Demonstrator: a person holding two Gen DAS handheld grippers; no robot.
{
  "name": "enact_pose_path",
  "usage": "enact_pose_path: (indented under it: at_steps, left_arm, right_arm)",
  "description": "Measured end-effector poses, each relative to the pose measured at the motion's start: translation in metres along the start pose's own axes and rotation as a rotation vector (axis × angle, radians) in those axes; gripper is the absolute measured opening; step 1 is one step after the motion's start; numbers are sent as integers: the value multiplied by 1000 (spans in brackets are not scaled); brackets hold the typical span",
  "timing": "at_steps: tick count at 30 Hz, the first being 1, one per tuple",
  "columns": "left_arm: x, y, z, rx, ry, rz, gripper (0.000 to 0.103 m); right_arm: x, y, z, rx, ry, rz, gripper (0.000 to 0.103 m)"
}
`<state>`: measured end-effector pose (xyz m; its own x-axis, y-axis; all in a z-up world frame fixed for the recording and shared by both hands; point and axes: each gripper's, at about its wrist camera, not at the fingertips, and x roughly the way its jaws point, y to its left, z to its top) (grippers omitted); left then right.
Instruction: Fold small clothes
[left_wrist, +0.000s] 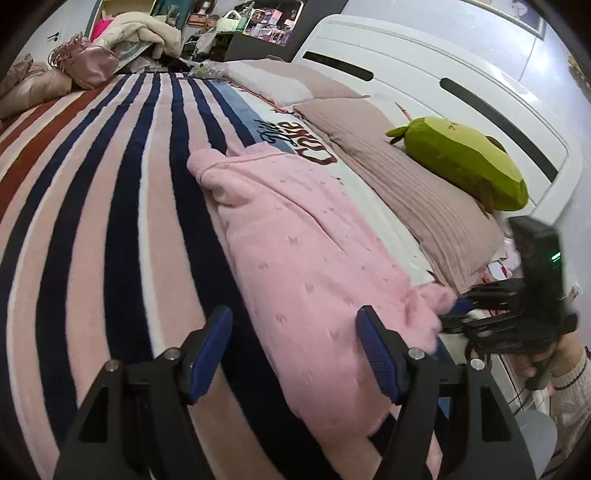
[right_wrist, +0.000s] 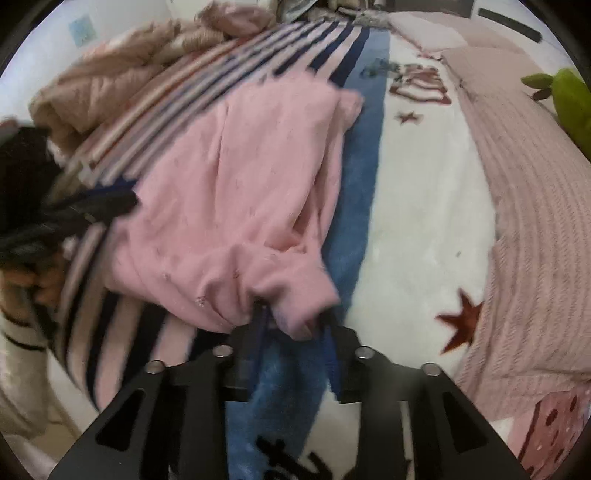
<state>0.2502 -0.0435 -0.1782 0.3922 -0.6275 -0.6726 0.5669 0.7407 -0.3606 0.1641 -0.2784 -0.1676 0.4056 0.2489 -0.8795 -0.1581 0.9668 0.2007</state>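
A small pink knitted garment (left_wrist: 303, 243) lies lengthwise on the striped blanket (left_wrist: 110, 192) of a bed. My left gripper (left_wrist: 295, 347) is open, its blue pads just above the garment's near edge, holding nothing. My right gripper (right_wrist: 295, 328) is shut on a bunched corner of the pink garment (right_wrist: 236, 177) and lifts it slightly. The right gripper also shows in the left wrist view (left_wrist: 458, 314) at the garment's right end. The left gripper shows at the left edge of the right wrist view (right_wrist: 92, 210).
A green avocado plush (left_wrist: 461, 162) lies on pink pillows (left_wrist: 406, 184) by the white headboard (left_wrist: 424, 74). Piled bedding and a pink bag (left_wrist: 85, 62) sit at the far end. A white blanket with red stars (right_wrist: 424, 206) covers the right side.
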Motion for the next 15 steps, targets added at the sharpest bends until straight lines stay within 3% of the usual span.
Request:
enact_pose_path:
  at_steps: [2,3,6,8,11,15]
  left_arm:
    - [1,5,8,-7,-5,9,66]
    - [2,7,12,-15,-8,9,66]
    - [6,17,26,-36,-14,4,66]
    - [11,23,35,-49,-11,0,66]
    - [25,28,43,-71,10,-19,66]
    - [41,31,46,-83,39,-52,63]
  right_arm:
    - [-16,-6,10,19,-44,50,57]
    - [-22,-7,15,19,-59,65,61]
    - [-28,-9,38,11,-101,101,63]
    - [-21,-11,56,8,-128,80,67]
    - [6,-16,85,-3,-138,50,67]
    - [44,-23,116,-3,-159,83,67]
